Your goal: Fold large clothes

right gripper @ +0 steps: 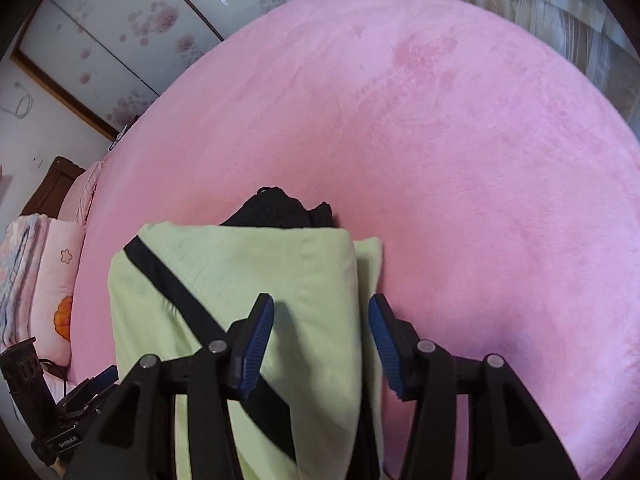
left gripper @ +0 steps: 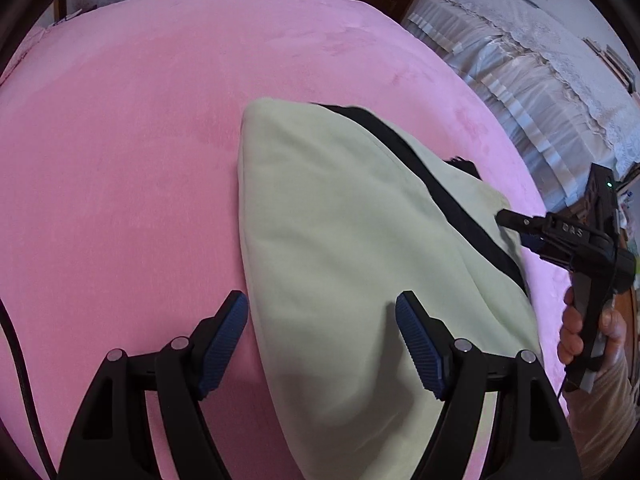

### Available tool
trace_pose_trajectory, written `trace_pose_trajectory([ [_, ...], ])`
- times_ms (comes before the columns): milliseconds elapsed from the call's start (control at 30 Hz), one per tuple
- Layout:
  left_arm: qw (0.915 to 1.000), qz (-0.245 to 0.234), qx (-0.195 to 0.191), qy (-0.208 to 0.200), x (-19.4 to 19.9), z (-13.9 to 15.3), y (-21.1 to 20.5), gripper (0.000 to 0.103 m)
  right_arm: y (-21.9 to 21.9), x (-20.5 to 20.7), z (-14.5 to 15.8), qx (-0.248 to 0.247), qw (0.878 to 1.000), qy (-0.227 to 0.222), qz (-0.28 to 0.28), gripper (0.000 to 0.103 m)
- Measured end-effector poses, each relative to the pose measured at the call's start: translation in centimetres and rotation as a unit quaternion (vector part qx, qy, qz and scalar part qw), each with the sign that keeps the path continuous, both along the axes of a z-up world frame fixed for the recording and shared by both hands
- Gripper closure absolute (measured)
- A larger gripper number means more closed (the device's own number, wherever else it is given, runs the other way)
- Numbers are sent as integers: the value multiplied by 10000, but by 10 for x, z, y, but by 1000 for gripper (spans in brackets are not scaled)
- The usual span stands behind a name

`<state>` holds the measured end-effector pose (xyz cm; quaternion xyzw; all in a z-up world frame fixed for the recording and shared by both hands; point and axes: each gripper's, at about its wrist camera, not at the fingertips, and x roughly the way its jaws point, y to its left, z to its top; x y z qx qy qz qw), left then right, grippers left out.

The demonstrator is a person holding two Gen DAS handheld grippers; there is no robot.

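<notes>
The folded garment (left gripper: 340, 240), pale green with a black stripe (left gripper: 420, 168) running diagonally across it, lies on the pink bed (left gripper: 140, 140). In the left wrist view it fills the centre and lower right of the frame, its rounded fold pointing toward the upper middle. In the right wrist view the same garment (right gripper: 248, 272) sits in the lower centre, with a bunched black part of the cloth (right gripper: 280, 208) showing just behind its top edge.

The left gripper (left gripper: 322, 308) has its jaws spread wide, nothing held; its left blue pad (left gripper: 224, 340) is over the pink cover just beside the garment's edge, and the right pad is over the green cloth. Whether either pad touches the fabric cannot be told.

The right gripper (right gripper: 320, 312) stands part-open, with no cloth clamped; the garment's right edge lies below the gap between its 2 pads. In the left wrist view this gripper (left gripper: 508, 220) appears at the right edge of the frame, its tip at the garment's far-right corner, held by a hand (left gripper: 576, 332) in the lower right.

At the left edge of the right wrist view lie pink pillows (right gripper: 60, 280) with a flower print. Sliding panels with a blossom pattern (right gripper: 132, 28) fill the upper left. In the left wrist view a white lace-trimmed covering (left gripper: 540, 80) occupies the upper right.
</notes>
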<state>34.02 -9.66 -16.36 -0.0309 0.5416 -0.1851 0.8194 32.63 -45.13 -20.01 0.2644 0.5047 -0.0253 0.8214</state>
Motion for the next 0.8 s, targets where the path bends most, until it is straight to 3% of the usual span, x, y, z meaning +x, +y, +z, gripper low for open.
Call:
trace_pose_trajectory([
  [33, 10000, -15, 31, -13, 4, -2, -3, 28, 2, 0, 1, -84, 9999, -52, 38, 64],
  [67, 10000, -14, 76, -37, 7, -5, -9, 28, 5, 0, 2, -366, 9993, -50, 41, 98],
  [100, 9999, -15, 139, -90, 6, -6, -11, 28, 6, -1, 3, -503, 9987, -9, 73, 101],
  [300, 9981, -295, 316, -444, 3, -5, -28, 28, 13, -16, 31, -1743, 9837, -428, -68, 102],
  [433, 9966, -259, 615, -480, 6, -16, -34, 27, 20, -6, 7, -2094, 9778, -119, 30, 102],
  [533, 9971, -244, 595, -416, 10, -26, -34, 27, 21, -6, -28, -2152, 9764, 199, 23, 102],
  [600, 9985, -207, 395, -302, 14, -30, -31, 27, 23, -10, -40, -2195, 9754, 187, -11, 102],
  [800, 9983, -175, 477, -299, 14, -23, -34, 27, 18, -19, -11, -1940, 9809, 172, 6, 93],
])
